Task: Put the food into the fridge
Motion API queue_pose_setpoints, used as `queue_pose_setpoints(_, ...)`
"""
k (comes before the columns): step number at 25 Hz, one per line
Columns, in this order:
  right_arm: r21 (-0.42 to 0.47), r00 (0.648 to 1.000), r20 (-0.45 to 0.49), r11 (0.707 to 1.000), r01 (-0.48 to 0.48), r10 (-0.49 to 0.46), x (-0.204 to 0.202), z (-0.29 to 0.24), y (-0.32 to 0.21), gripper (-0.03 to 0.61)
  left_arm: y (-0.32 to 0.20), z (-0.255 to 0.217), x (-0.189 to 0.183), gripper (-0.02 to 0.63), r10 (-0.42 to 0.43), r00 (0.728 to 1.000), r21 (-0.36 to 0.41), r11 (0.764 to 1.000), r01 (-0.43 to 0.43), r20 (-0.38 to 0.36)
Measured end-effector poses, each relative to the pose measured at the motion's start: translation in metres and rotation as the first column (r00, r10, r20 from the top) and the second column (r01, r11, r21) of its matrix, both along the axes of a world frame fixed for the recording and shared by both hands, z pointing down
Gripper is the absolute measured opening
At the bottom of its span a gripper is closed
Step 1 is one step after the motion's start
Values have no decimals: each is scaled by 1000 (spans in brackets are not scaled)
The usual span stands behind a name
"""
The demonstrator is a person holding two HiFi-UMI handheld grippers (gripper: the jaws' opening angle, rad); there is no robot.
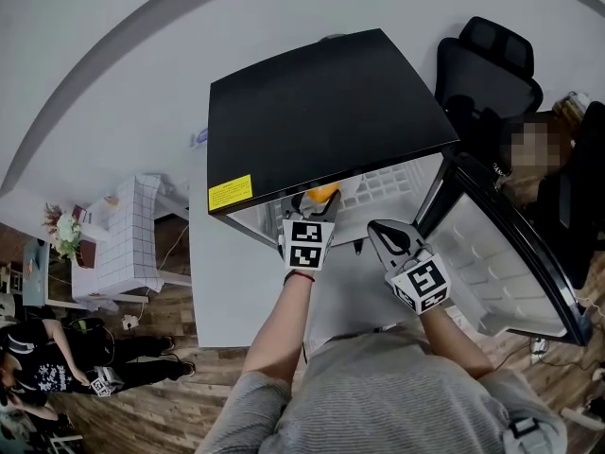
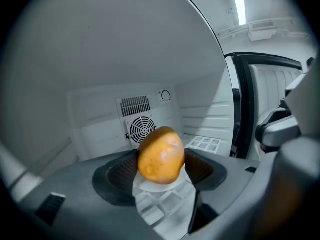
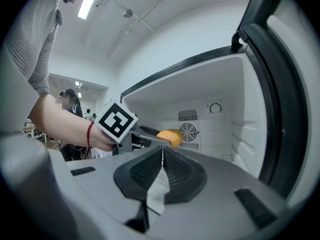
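A small black fridge (image 1: 321,112) stands with its door (image 1: 510,253) swung open to the right. My left gripper (image 1: 312,206) reaches into the white interior, shut on an orange-yellow fruit (image 2: 161,155), which also shows in the right gripper view as the fruit (image 3: 171,136) and from above as the fruit (image 1: 322,194). The fruit hangs above the fridge floor (image 2: 205,144), in front of the round fan grille (image 2: 142,129). My right gripper (image 1: 392,236) sits just outside the opening, beside the door, its jaws pressed together on nothing (image 3: 162,166).
The fridge's back wall carries a vent and a dial (image 3: 215,108). The open door's inner shelves (image 1: 482,272) stand close on the right. A black office chair (image 1: 487,69) is behind the fridge. A white grid table (image 1: 123,235) and another person (image 1: 57,357) are at the left.
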State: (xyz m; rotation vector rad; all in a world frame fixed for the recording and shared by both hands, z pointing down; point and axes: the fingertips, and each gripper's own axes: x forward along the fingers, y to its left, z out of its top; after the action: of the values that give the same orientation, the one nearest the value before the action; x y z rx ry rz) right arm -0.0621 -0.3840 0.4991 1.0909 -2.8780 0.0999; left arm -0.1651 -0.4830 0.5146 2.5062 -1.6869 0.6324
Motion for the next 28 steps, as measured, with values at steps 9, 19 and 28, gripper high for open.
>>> queue_pose_setpoints(9, -2, 1000, 14, 1000, 8, -8, 1, -4, 4, 12, -17, 22, 3, 305, -14, 996, -81, 997, 21, 85)
queue_pose_setpoints(19, -11, 1000, 14, 1000, 10, -10, 4, -2, 3, 12, -33, 40, 2, 305, -33, 991, -196, 979, 57, 127)
queue_pose_setpoints(28, -16, 1000, 13, 1000, 7, -7, 7, 1, 3, 12, -37, 40, 5, 307, -20, 992, -158, 987, 40, 125)
